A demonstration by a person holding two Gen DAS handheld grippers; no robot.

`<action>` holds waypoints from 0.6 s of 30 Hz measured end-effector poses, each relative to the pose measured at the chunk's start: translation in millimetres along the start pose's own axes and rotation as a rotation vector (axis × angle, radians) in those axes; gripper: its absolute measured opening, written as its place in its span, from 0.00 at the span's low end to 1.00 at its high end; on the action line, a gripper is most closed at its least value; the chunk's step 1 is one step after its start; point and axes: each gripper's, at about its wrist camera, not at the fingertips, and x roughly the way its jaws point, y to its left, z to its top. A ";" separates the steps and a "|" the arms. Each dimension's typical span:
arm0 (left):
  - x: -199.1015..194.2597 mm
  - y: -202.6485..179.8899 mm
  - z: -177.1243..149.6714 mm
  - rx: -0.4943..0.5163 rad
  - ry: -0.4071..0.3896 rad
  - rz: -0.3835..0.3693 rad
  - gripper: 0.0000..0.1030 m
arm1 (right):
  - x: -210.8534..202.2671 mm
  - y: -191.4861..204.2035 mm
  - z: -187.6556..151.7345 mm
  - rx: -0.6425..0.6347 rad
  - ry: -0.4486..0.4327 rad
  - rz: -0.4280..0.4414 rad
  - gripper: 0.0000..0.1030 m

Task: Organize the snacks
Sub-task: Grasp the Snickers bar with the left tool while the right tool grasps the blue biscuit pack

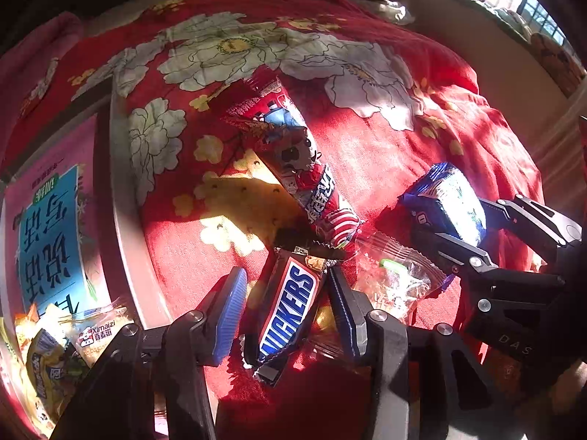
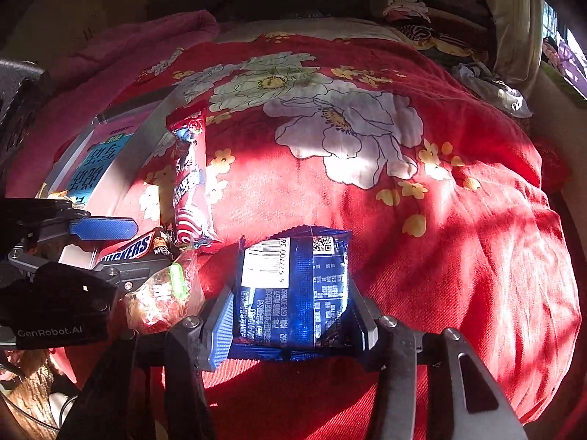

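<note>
A Snickers bar lies on the red floral bedspread. My left gripper is closed around it, a blue pad on each long side. In the right wrist view the same bar sits pinched between the left gripper's fingers. A blue foil snack packet, barcode side up, is squeezed between the pads of my right gripper. The left wrist view shows that packet in the right gripper at the right.
A long red snack wrapper lies just beyond the Snickers bar. A clear candy packet rests between the two grippers. At the left stands a grey-rimmed box with a pink and blue lining, holding several snack packets.
</note>
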 end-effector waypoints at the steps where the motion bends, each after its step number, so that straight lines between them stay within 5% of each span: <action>1: 0.1 1.9 0.0 -0.004 0.000 0.003 0.36 | -1.4 -3.0 0.4 0.015 -0.008 0.012 0.50; 3: -2.4 6.4 0.0 -0.015 -0.011 0.008 0.29 | -6.0 -7.5 1.6 0.039 -0.032 0.034 0.50; 18: -65.1 36.5 -0.2 -0.117 -0.156 -0.089 0.29 | -54.3 6.8 9.7 0.024 -0.239 0.112 0.50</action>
